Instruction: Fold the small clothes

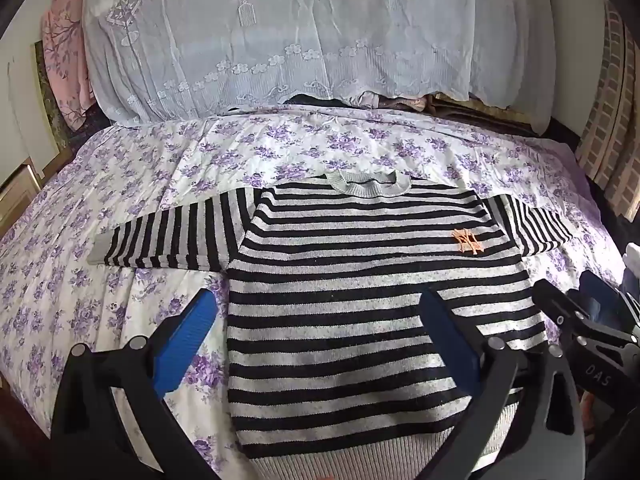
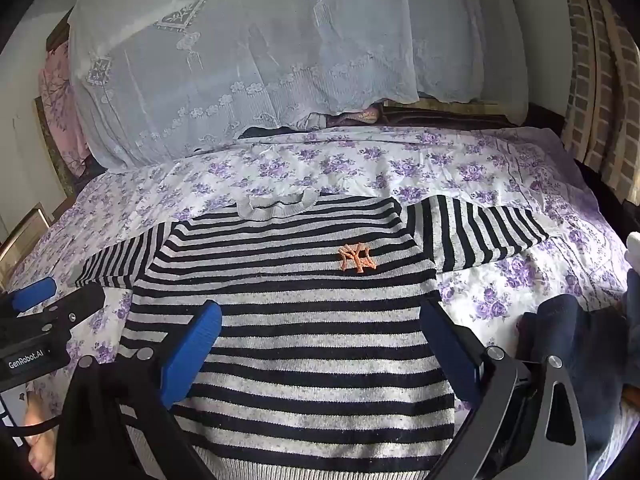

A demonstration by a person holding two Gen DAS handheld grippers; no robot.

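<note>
We see a bed covered with a purple-flowered sheet, and at its far end a large mound draped in white lace cloth. Pink flowered fabric hangs at the far left, and a brick-patterned curtain runs down the right side. A dark folded garment lies on the bed near the right edge of the right wrist view, just beside the sweater's lower right corner.

The striped sweater lies flat on the sheet, front up, collar toward the lace mound and ribbed hem nearest us. Both sleeves stretch out sideways. An orange embroidered logo sits on its chest.

Our left gripper hovers over the sweater's lower left part with its blue fingers spread wide, one over the sheet and one over the stripes, holding nothing. Our right gripper hangs over the sweater's lower body with fingers likewise wide apart and empty. Whether the fingertips touch the fabric, we cannot tell.
</note>
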